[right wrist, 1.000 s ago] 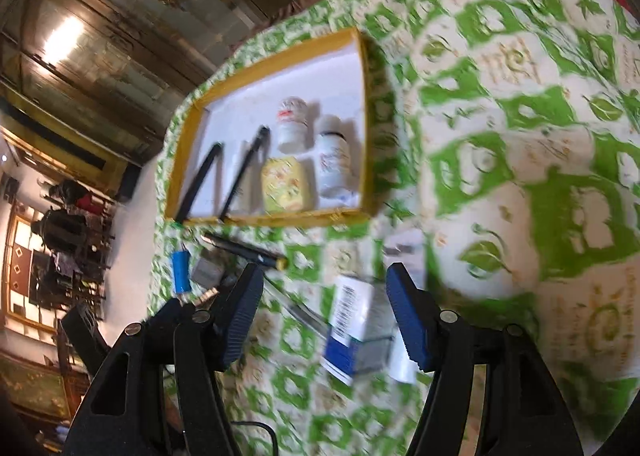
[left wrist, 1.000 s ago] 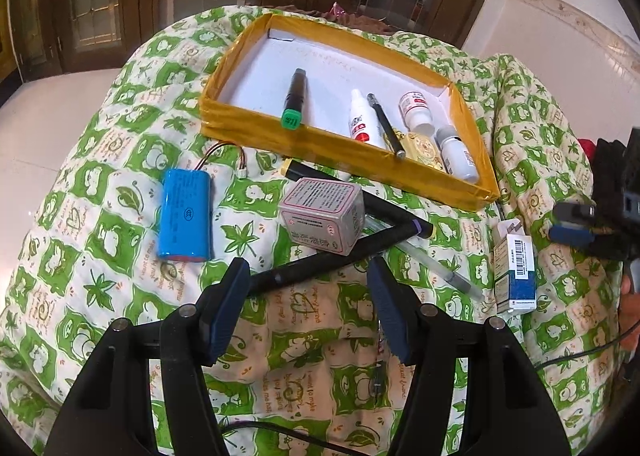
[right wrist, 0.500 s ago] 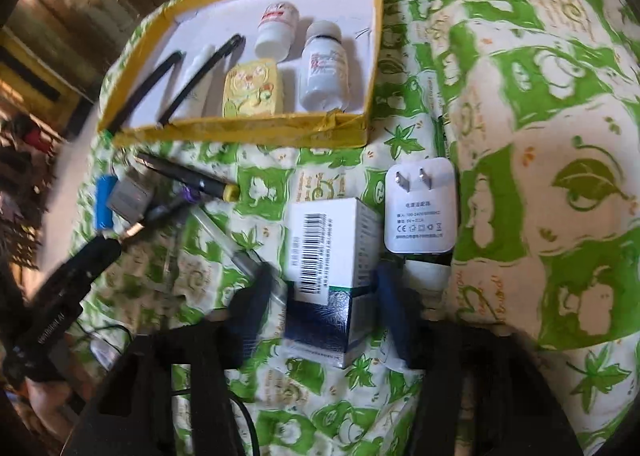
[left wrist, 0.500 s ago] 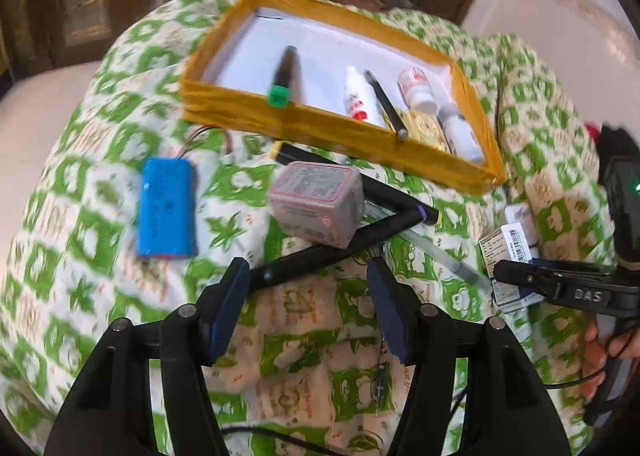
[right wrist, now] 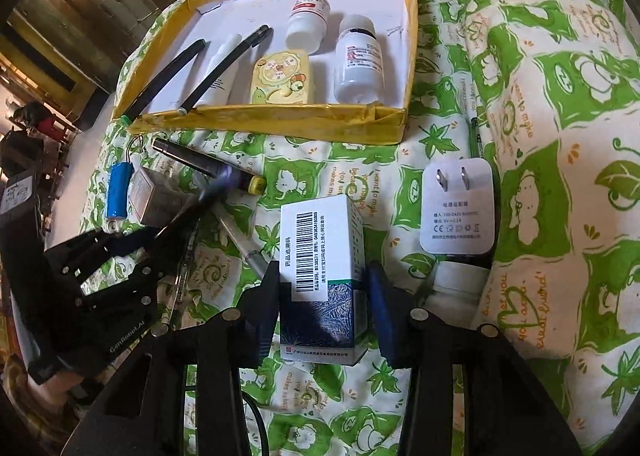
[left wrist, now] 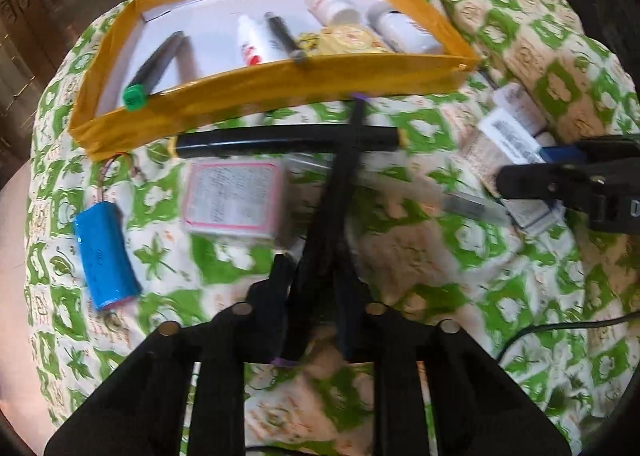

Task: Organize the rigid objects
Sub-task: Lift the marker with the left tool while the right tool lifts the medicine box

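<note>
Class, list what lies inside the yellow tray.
Inside the yellow tray: two white bottles, a yellow card, a white tube, a black pen and a black marker. Anything beneath them is hidden.

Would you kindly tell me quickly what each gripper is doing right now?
Left gripper: jaws have just closed on the black pen.
Right gripper: closed on the barcoded medicine box, its jaws having just closed.

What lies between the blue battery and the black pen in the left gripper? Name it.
A grey box with a pink-edged label lies between blue battery and black pen, in the left wrist view.
</note>
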Action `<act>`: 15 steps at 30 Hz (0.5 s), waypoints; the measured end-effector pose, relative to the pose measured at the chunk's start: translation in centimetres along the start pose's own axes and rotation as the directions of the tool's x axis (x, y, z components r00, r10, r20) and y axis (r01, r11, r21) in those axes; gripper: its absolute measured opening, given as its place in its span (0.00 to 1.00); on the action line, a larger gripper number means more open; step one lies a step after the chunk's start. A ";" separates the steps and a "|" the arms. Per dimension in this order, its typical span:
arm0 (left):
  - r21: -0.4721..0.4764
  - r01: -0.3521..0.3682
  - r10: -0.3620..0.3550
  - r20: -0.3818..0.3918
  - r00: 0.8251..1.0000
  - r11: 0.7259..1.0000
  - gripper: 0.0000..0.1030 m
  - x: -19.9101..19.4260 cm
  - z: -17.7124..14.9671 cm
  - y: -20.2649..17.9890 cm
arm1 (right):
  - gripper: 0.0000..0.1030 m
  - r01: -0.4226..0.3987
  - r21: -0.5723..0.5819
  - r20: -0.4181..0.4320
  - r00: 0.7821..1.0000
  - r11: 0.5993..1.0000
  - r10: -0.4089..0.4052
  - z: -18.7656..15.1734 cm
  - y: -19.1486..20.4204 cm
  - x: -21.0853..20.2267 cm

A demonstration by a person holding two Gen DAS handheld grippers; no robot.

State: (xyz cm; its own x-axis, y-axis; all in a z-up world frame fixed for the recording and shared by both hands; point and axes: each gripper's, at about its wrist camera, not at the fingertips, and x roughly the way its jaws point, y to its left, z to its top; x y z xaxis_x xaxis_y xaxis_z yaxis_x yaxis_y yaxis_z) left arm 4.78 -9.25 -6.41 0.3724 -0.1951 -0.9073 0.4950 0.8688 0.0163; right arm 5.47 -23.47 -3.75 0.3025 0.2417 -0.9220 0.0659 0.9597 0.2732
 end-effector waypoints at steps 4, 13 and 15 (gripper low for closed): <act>-0.012 0.042 -0.042 -0.012 0.999 0.999 0.12 -0.5 -0.5 -1.1 | 0.36 -0.002 -0.007 0.006 1.000 1.000 0.002 0.1 0.2 -0.2; -0.148 0.098 -0.106 -0.044 0.993 0.984 0.12 -0.9 -1.1 0.5 | 0.36 0.016 -0.022 0.019 1.000 1.000 -0.016 0.2 0.5 -0.3; -0.156 0.087 -0.096 -0.051 0.994 0.984 0.12 -0.5 -0.7 0.7 | 0.36 0.019 -0.028 0.019 1.000 0.999 -0.018 0.2 0.6 -0.3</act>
State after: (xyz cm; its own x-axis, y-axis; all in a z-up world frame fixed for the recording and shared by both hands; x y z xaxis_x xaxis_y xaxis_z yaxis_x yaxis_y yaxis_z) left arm 4.37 -8.25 -6.24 0.2828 -0.2540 -0.9249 0.3968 0.9089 -0.1283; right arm 5.59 -22.96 -3.26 0.3193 0.2213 -0.9215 0.0453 0.9677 0.2481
